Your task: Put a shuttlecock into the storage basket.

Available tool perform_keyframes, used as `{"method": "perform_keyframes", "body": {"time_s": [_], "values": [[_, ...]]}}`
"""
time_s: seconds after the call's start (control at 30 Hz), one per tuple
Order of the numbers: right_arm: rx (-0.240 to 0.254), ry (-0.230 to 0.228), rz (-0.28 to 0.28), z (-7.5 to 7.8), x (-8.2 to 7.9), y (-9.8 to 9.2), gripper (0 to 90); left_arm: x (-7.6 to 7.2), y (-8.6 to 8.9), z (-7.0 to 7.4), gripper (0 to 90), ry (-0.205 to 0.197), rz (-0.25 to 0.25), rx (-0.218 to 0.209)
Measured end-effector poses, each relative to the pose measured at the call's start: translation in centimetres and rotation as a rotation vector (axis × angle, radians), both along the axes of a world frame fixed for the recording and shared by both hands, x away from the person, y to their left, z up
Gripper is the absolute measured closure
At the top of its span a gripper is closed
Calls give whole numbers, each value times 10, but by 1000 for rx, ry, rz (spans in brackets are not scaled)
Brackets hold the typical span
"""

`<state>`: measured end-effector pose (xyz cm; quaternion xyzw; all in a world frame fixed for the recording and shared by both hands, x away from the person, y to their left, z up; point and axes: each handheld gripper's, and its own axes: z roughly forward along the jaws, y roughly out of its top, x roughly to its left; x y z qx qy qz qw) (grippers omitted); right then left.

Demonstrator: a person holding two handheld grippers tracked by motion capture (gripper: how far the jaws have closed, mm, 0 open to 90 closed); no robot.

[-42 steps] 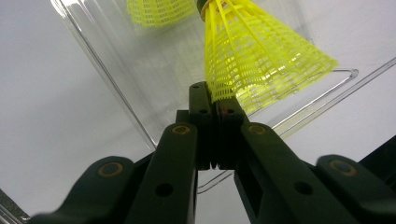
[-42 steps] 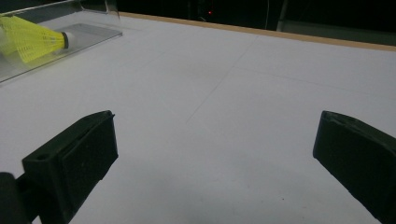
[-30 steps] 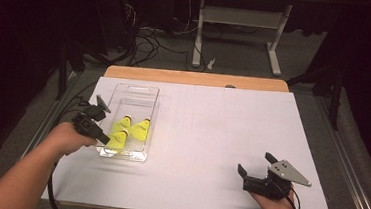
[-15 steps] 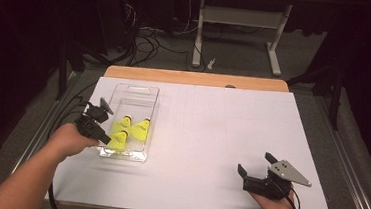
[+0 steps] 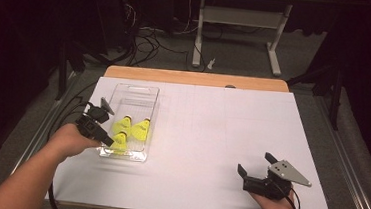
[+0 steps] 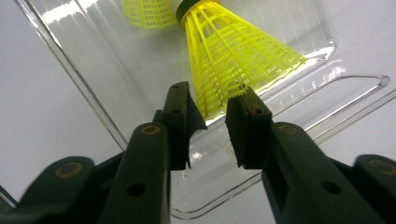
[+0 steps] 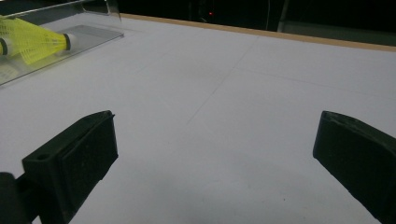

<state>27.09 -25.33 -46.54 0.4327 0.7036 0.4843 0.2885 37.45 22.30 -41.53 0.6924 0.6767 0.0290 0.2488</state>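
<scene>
My left gripper (image 5: 102, 128) sits at the table's left side, forearm reaching in from below, its jaws a narrow gap apart and just opened a little. My right gripper (image 5: 257, 171) rests low at the right, jaws spread wide.

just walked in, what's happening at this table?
A person holds a gripper in each hand. The left gripper is at the near end of a clear plastic tray holding three yellow plastic shuttlecocks. Its jaws have just been opening, and the skirt of one yellow shuttlecock sits at the gap between the fingers, apparently just released into the tray. The right gripper rests wide open with nothing in it over the white table cover.
</scene>
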Motion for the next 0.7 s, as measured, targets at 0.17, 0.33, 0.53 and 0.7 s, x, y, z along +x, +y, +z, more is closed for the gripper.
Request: {"method": "perform_keyframes", "body": {"time_s": [0.17, 0.33, 0.53, 0.7], "values": [[0, -3, 0, 0, 0, 0, 3, -1, 0, 2, 644, 7, -7, -3], [-1, -4, 0, 1, 0, 0, 4, -2, 0, 5, 616, 16, -3, -3], [-3, -4, 2, 0, 0, 1, 3, -3, 1, 12, 598, 16, 11, -13], [-3, -4, 3, 1, 0, 1, 4, -4, 2, 18, 592, 10, 12, -9]]}}
